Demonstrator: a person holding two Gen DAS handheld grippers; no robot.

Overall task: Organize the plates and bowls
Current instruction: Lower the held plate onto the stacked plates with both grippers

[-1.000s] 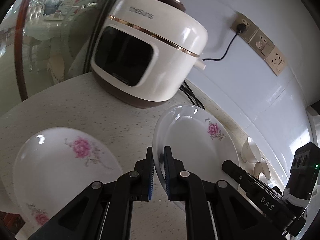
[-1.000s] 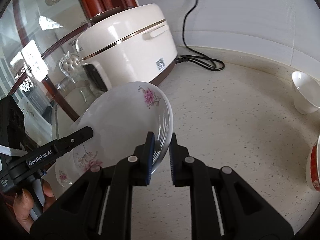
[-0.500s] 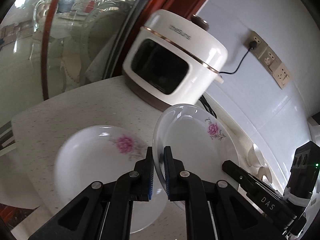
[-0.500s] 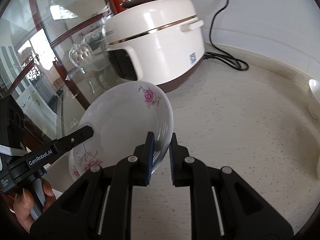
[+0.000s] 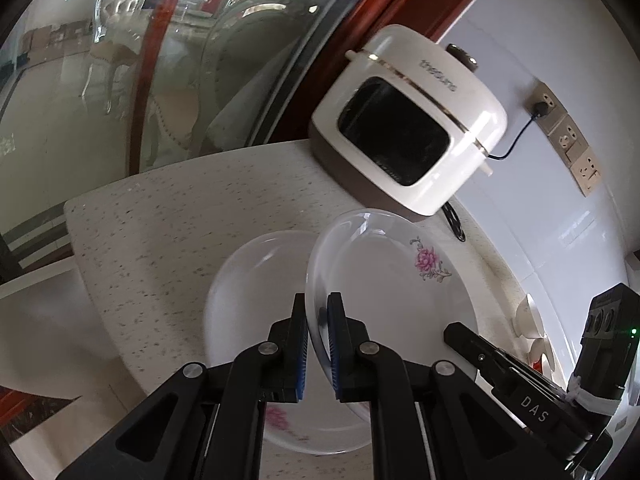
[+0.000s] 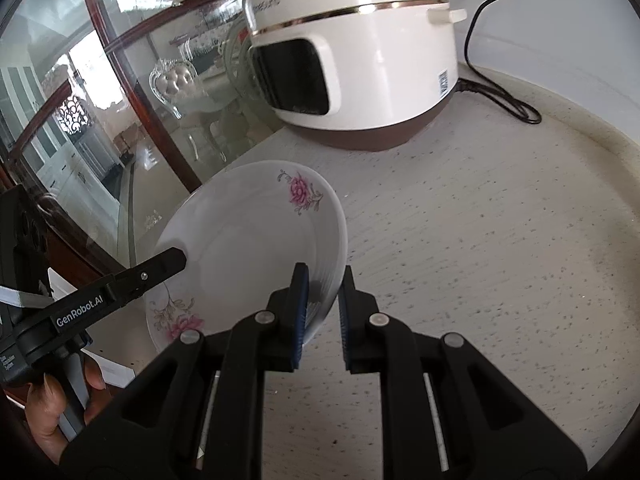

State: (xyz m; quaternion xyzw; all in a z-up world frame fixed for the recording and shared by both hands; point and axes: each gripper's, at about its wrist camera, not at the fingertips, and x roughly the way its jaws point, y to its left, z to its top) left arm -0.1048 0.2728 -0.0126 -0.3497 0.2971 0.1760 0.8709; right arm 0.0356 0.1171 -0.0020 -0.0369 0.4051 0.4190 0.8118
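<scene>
Both wrist views look down close; both show the plate [image 5: 392,280] [image 6: 256,248].

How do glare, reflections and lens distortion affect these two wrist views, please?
Left wrist: fisheye bends the counter edge; the glass panel mirrors a dining room. Right wrist: a bright highlight on the rice cooker; glass reflections; dark vignetted corners in both.

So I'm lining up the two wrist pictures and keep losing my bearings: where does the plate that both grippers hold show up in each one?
Left wrist view: the held plate sits centre-right, its near rim clamped in the left gripper, above the plate on the counter.
Right wrist view: it sits centre-left, its rim in the right gripper.
Shared landmark: the white rice cooker.
</scene>
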